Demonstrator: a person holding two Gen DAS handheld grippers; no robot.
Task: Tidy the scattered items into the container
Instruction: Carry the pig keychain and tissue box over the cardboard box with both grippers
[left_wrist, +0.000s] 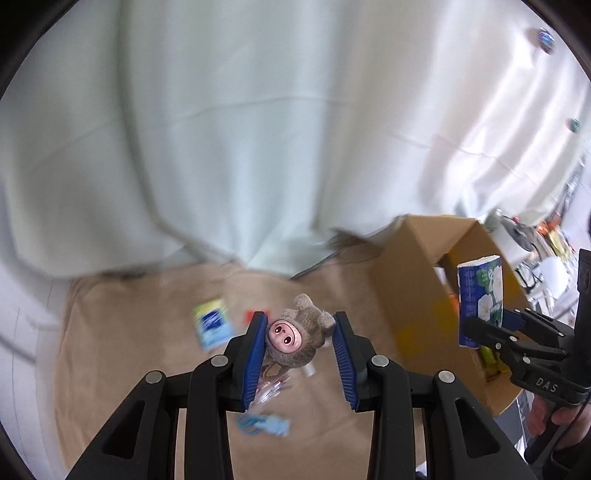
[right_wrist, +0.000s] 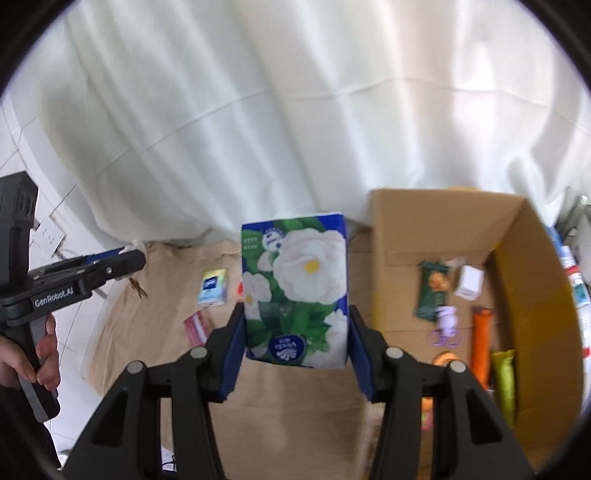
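A tan cloth (left_wrist: 147, 369) covers the surface before a white curtain (left_wrist: 258, 129). The left gripper (left_wrist: 300, 325), part-open, holds a plush monkey (left_wrist: 295, 338); the right gripper (right_wrist: 295, 321) clamps a floral tissue pack (right_wrist: 295, 288) beside the cardboard box (right_wrist: 436, 229).

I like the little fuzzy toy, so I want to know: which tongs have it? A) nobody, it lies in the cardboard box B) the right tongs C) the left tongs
C: in the left wrist view the plush monkey toy sits between the blue pads of the left tongs, off the brown cloth, while the right tongs hold the flowered tissue pack.
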